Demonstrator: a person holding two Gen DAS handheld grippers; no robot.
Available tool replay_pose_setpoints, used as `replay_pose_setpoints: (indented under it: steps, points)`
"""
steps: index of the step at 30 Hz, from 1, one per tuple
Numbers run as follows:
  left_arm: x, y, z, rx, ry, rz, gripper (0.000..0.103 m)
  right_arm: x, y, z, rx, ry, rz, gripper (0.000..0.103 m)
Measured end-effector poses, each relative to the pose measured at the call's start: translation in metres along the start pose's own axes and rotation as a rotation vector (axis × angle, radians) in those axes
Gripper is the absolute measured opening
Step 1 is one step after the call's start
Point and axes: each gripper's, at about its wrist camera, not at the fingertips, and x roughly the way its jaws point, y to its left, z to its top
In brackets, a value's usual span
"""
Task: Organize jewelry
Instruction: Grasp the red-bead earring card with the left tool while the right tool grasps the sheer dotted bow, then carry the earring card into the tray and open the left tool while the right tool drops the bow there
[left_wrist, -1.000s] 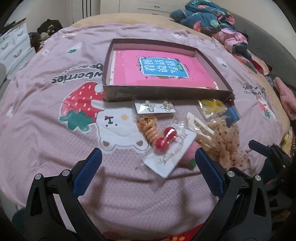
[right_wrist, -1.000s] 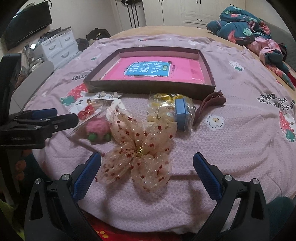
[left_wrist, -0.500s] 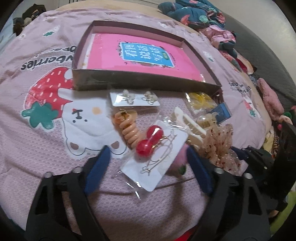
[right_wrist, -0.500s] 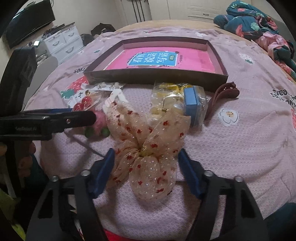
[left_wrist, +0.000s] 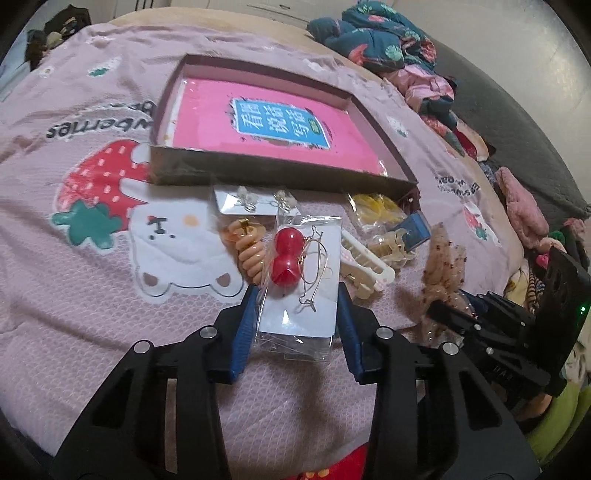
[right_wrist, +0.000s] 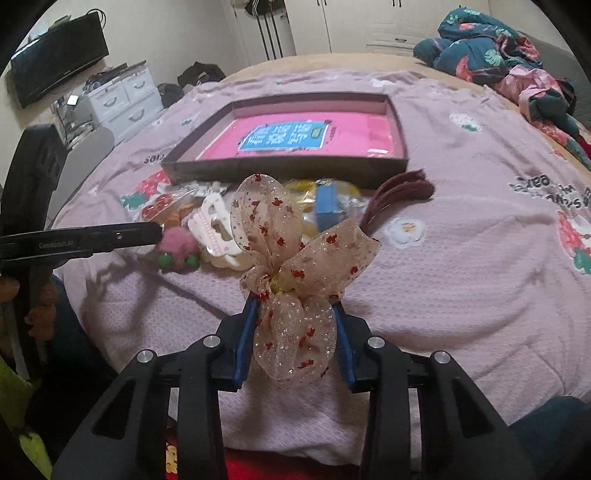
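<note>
Both grippers, wide apart a second ago, are now closing: left gripper (left_wrist: 297, 306) grasping the earring card (left_wrist: 301, 291), right gripper (right_wrist: 293, 321) grasping the bow (right_wrist: 295, 273), readying both for the box (right_wrist: 397, 110).

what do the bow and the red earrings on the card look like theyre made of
Bow: sheer, stiff-looking mesh, probably organza; see-through, glittery, with red specks.
Red earrings: glossy hard beads, plastic or resin likely, given the sharp highlights; thin gold-toned wire hoops.
Card: matte white paper inside a clear, crinkly plastic sleeve.
</note>
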Motion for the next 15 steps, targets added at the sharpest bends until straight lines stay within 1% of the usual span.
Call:
replay_pose_setpoints:
  steps: [4, 8, 13, 15]
  points:
    - [-0.018, 0.005, 0.001, -0.023, -0.037, 0.011, 0.033, -0.016, -0.009, 0.004, 0.010, -0.027, -0.001, 0.035]
    - [-0.037, 0.013, 0.008, -0.029, -0.082, 0.055, 0.033, -0.032, -0.019, 0.016, 0.023, -0.068, -0.003, 0.035]
    - [-0.052, 0.026, 0.024, -0.044, -0.125, 0.104, 0.033, -0.047, -0.028, 0.042, 0.007, -0.123, -0.022, 0.035]
    - [-0.058, 0.031, 0.034, -0.048, -0.151, 0.118, 0.033, -0.048, -0.033, 0.055, 0.009, -0.139, -0.018, 0.035]
